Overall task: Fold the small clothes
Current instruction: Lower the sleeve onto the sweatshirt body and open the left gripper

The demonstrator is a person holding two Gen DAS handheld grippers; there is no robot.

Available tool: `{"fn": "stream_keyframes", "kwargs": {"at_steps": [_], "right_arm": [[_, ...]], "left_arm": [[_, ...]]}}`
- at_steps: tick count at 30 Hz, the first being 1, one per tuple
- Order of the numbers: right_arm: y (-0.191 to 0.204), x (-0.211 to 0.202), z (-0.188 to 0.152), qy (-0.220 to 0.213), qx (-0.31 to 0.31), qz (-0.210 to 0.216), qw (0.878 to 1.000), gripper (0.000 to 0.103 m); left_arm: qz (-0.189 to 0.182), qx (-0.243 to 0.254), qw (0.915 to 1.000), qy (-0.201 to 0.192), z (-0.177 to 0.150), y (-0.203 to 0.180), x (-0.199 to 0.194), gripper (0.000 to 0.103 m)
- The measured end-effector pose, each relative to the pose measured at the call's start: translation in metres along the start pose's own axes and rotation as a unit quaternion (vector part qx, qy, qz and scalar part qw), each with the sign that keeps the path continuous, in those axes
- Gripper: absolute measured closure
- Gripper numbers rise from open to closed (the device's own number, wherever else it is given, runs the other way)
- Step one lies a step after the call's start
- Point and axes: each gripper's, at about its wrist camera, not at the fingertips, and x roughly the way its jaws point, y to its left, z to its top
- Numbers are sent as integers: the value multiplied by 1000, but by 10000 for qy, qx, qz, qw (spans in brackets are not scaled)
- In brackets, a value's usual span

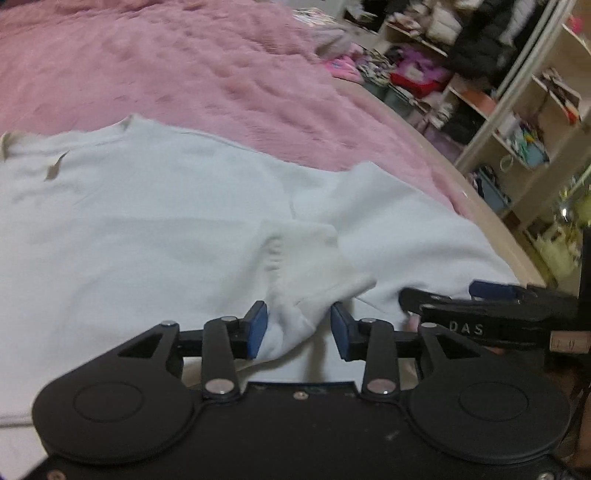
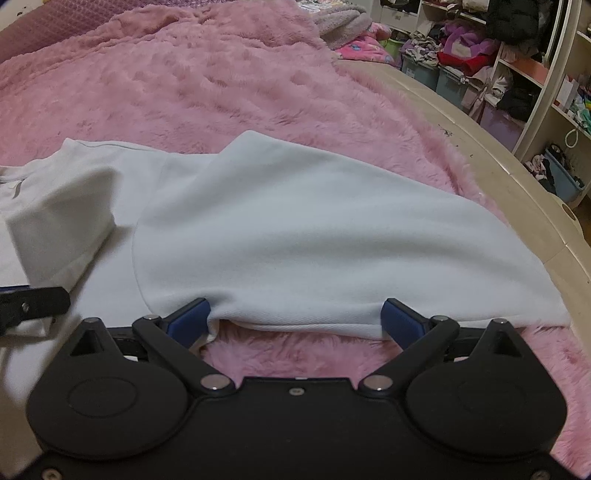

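Note:
A white garment (image 1: 147, 221) lies spread on a pink fluffy blanket (image 1: 184, 74). In the left wrist view a bunched fold of it (image 1: 295, 295) runs up between the fingers of my left gripper (image 1: 298, 326). The jaws stand partly apart and the right pad (image 1: 340, 326) is clear of the cloth. In the right wrist view a folded-over flap of the white garment (image 2: 295, 229) lies ahead. Its hem rests between the wide-open fingers of my right gripper (image 2: 295, 321), touching both pad tips. The right gripper (image 1: 480, 314) also shows low at the right of the left wrist view.
The beige bed edge (image 2: 517, 192) curves along the right. Beyond it stand white shelves (image 2: 546, 92) crammed with clothes and blue bins (image 2: 450, 81). A grey blanket (image 2: 343, 22) and a pink printed item (image 2: 362, 51) lie at the far end of the bed.

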Motion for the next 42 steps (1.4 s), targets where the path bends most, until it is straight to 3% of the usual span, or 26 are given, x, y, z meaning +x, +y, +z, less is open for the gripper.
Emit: {"fn": "stream_keyframes", "kwargs": {"at_steps": [7,11,14,20,25,29,33,35,38,40,42], "right_arm": [[-2,1,0,30,55,49,10000,6],[-2,1,0,43,49,50,10000,5],[-3,2,0,57,63,54,9999,5],[-2,6,-1,126,52,22,9999,5],[-1,6,0,121,62,-1,9999,5],[0,7,-1,119,79,1,9999,5],[-1,6,-1,103,68,16,9999,5],[-1,1,0,4,-54,-144,9999,5],[-19,-20,3,-497,-85,-651,9966,5],[-48,-23,5,-591,231,-1105,9918,5],[-92,-14,6,-343,834,-1388,9862,5]], "left_arm": [[-198,-241,9995,68,0,-1,4,62],[161,-107,9998,-67,2,-3,2,61],[301,-105,9989,350,-4,1,25,58],[584,308,9978,5,-18,-16,25,57],[456,189,9987,-120,-15,-16,10,56],[633,238,9976,163,-21,-11,29,53],[729,320,9967,-176,-27,-19,14,53],[714,229,9970,-212,-30,-19,1,53],[563,134,9980,-260,-41,-18,-23,53],[570,215,9978,-252,-52,-18,-40,53],[641,280,9972,-267,-65,-19,-60,53]]}}
